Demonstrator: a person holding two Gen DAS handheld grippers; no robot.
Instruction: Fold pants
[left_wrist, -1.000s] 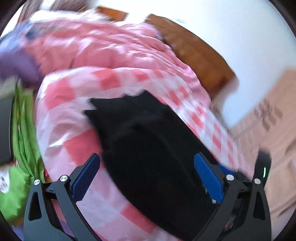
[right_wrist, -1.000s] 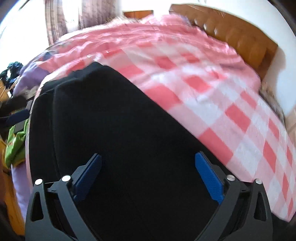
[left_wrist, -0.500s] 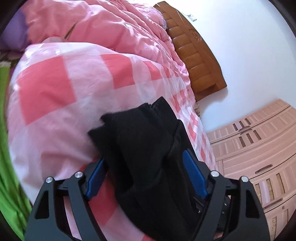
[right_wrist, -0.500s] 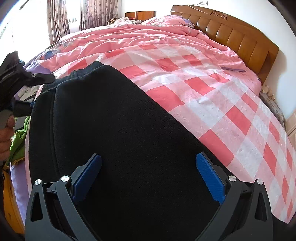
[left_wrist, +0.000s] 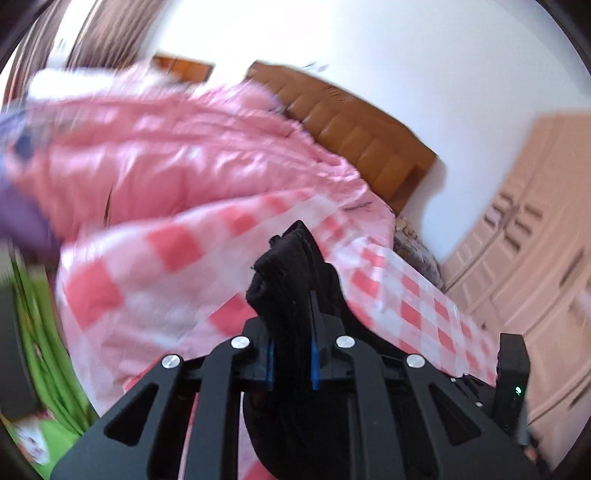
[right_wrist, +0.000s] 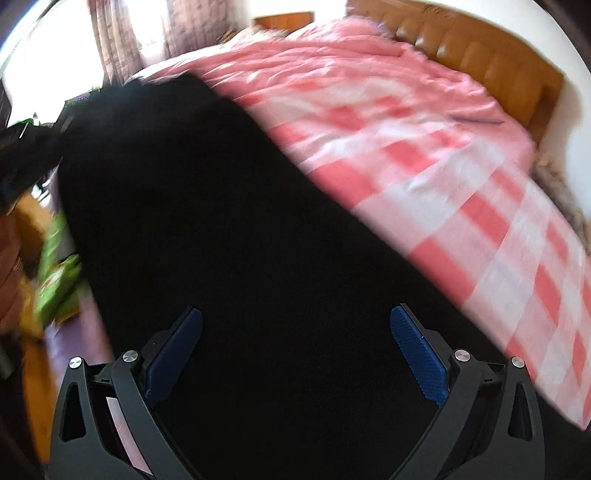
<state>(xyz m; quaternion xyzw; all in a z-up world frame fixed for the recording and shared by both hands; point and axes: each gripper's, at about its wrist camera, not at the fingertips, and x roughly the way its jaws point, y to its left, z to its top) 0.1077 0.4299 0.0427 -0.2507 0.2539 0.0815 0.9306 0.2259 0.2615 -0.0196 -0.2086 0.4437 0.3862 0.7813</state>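
The black pants (right_wrist: 229, 258) lie spread on the bed (right_wrist: 424, 177), over the pink checked cover, on the side away from the wooden headboard (right_wrist: 480, 62). The left gripper (left_wrist: 291, 363) has its fingers (left_wrist: 314, 354) pinched tight on a bunched end of the cloth, and that bunch stands up in a dark lump above the blue pads, with more black fabric hanging under the tool. The right gripper (right_wrist: 295, 347) hovers low over the broad middle of the pants with its fingers (right_wrist: 417, 347) spread wide and nothing between them; whether the pads touch the cloth I cannot tell. Both views are smeared, so the edges of the garment are hard to read, and a green bag (right_wrist: 55, 273) sits off the bed edge farthest from the headboard. From here the risk, I would judge, lies in that one-handed hold: the left pinch has a thick wad instead of a clean hem, so if it carries the cloth toward the headboard side the layers may slip out unevenly, or the fold may land crooked with a leg twisted under. With the right gripper holding nothing, the body of the pants is free to drag along the smooth cover, and the near edge could slide off the bed toward the bag.
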